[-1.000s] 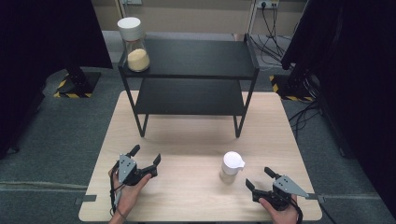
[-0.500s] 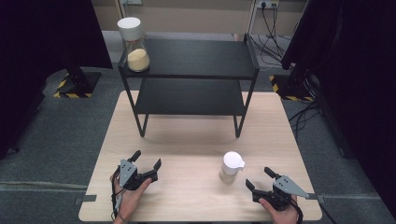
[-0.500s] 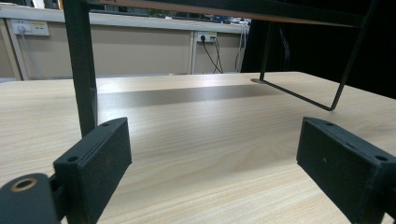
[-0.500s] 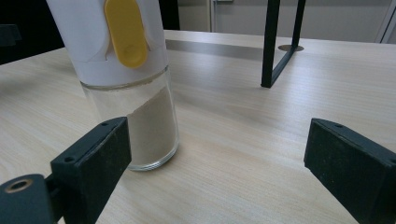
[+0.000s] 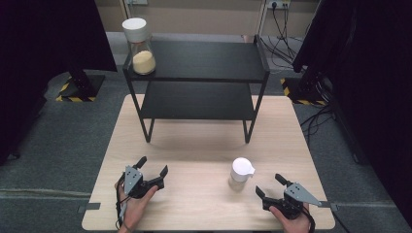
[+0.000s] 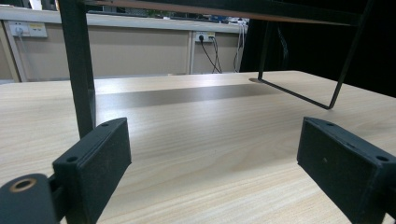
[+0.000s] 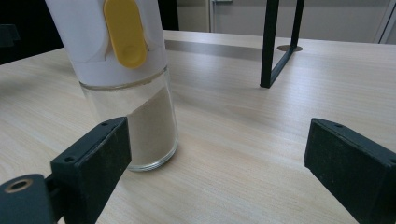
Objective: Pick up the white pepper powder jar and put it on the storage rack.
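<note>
we take the small jar point(image 5: 241, 174) as our mark: it stands upright on the table point(image 5: 204, 150), in front of the black shelf point(image 5: 197, 63). our right gripper point(image 5: 273, 187) sits just right of it, jaws wide and empty. we should centre the glass before closing. the left gripper point(image 5: 153, 167), also spread and empty, waits well left.

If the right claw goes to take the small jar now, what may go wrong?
The small jar is tall and narrow and stands off-centre, near one finger of the open right claw; closing from here may push it over rather than grip it. Its glass body looks smooth, so it may slip. The rack's leg stands close behind and could be struck.
</note>
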`<state>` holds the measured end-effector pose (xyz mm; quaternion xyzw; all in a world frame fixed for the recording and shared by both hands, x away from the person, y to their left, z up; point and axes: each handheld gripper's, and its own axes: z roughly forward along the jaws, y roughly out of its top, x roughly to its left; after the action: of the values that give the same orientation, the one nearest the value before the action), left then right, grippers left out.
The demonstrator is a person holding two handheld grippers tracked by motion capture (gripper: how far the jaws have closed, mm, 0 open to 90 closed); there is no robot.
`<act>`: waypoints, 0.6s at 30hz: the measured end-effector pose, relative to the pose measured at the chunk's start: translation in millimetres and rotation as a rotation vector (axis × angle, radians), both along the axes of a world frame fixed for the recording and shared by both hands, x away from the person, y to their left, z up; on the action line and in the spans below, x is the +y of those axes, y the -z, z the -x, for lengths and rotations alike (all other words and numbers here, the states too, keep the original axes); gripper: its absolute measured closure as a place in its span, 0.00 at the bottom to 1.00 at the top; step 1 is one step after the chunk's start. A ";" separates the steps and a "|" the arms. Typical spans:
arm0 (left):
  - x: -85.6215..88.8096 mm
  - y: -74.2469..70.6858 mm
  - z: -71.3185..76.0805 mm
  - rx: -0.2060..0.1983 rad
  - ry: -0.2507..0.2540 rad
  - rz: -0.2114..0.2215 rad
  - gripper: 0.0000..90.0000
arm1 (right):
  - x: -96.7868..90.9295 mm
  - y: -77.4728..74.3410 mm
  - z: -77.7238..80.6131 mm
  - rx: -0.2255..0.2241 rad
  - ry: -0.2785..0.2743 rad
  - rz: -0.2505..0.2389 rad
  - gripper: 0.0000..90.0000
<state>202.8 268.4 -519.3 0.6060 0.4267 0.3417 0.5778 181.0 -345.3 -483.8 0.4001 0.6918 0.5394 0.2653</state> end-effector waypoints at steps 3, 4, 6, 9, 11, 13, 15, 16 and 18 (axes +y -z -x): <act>0.0 -0.2 -0.1 0.002 0.000 0.001 0.10 | -0.4 -0.3 -0.5 0.003 -0.001 -0.002 0.08; 0.1 -0.1 -0.1 0.002 0.000 0.002 0.10 | -0.4 -0.1 -0.4 0.002 -0.002 -0.003 0.08; 0.0 0.1 0.0 -0.001 0.001 -0.001 0.10 | -0.7 0.4 -0.3 0.000 -0.005 -0.006 0.08; -0.4 0.2 0.4 -0.004 0.000 -0.004 0.10 | -0.5 -2.0 1.6 -0.006 -0.015 -0.013 0.07; -0.7 0.2 0.4 -0.004 0.001 -0.006 0.10 | 0.2 -5.6 2.5 -0.016 -0.025 -0.013 0.07; -1.1 -0.4 0.1 -0.003 0.002 -0.011 0.10 | 1.3 -8.2 3.4 -0.026 -0.036 -0.011 0.06; -1.4 -0.9 -0.1 -0.001 0.003 -0.014 0.10 | 2.4 -10.4 4.9 -0.032 -0.047 -0.010 0.06; -1.4 -1.0 -0.2 0.000 0.003 -0.014 0.10 | 3.3 -11.8 5.6 -0.036 -0.058 -0.011 0.06; -1.2 -1.0 -0.3 0.001 0.002 -0.011 0.10 | 5.7 -14.3 7.1 -0.041 -0.075 -0.016 0.06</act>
<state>203.1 267.2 -518.4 0.6098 0.4245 0.3431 0.5747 173.9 -339.6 -469.5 0.3649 0.6962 0.5627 0.2559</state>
